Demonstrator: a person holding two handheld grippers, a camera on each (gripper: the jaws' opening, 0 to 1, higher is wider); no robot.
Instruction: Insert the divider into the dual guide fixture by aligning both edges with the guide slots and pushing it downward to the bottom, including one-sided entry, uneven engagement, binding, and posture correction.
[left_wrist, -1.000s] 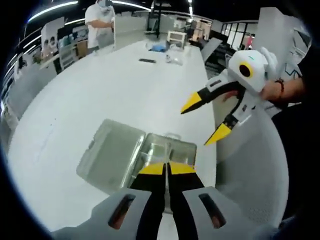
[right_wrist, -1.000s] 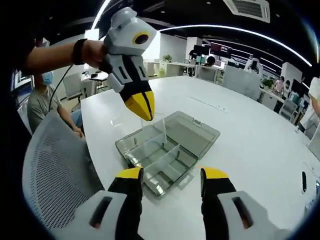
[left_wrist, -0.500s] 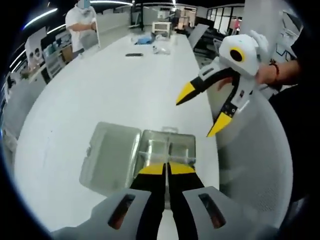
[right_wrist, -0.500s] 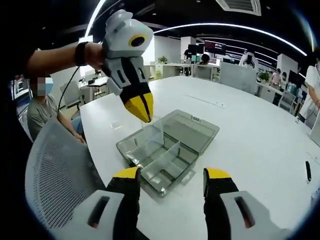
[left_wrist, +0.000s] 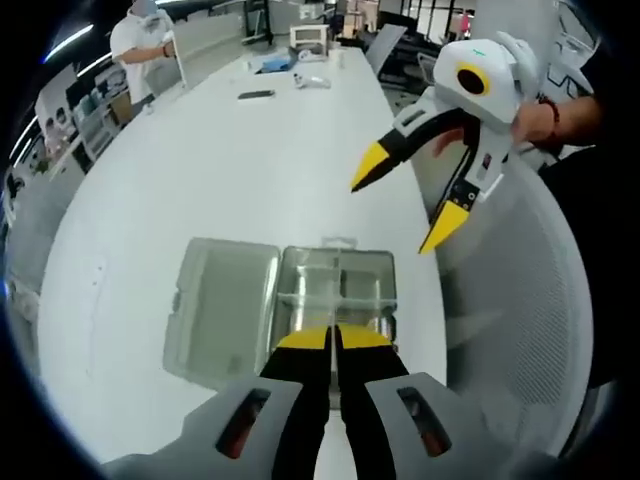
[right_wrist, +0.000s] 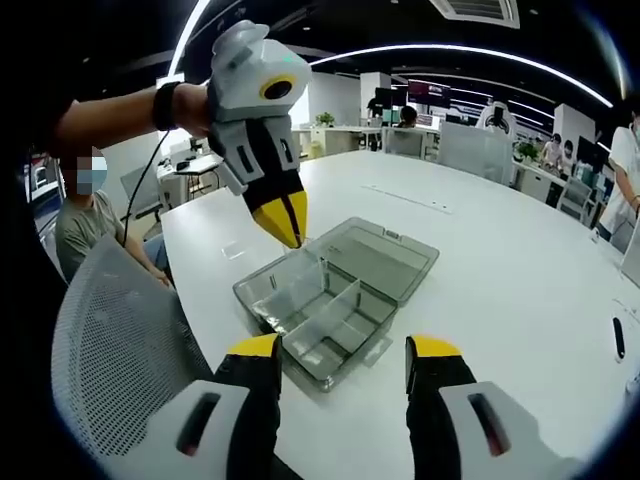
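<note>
A clear plastic compartment box (right_wrist: 330, 335) lies on the white table (right_wrist: 520, 300) with its lid (right_wrist: 380, 255) folded open beside it. In the right gripper view, my left gripper (right_wrist: 283, 232) comes in from the upper left, shut on a clear divider (right_wrist: 305, 272). The divider hangs from its tips, and its lower edge is down inside the box's near-left end. The left gripper view shows the shut jaws (left_wrist: 333, 336) right over the box (left_wrist: 340, 285) and the lid (left_wrist: 220, 305). My right gripper (right_wrist: 345, 350) stands open just short of the box, holding nothing, and it appears raised and apart (left_wrist: 402, 208).
A grey mesh chair (right_wrist: 120, 340) stands at the table's edge beside the box, with a seated person (right_wrist: 85, 215) behind it. A dark phone (left_wrist: 257, 95) and small items lie at the table's far end, where another person (left_wrist: 140, 45) stands.
My left gripper has sunk a little, bringing the divider from above the box down into it. The right gripper has stayed open and almost still.
</note>
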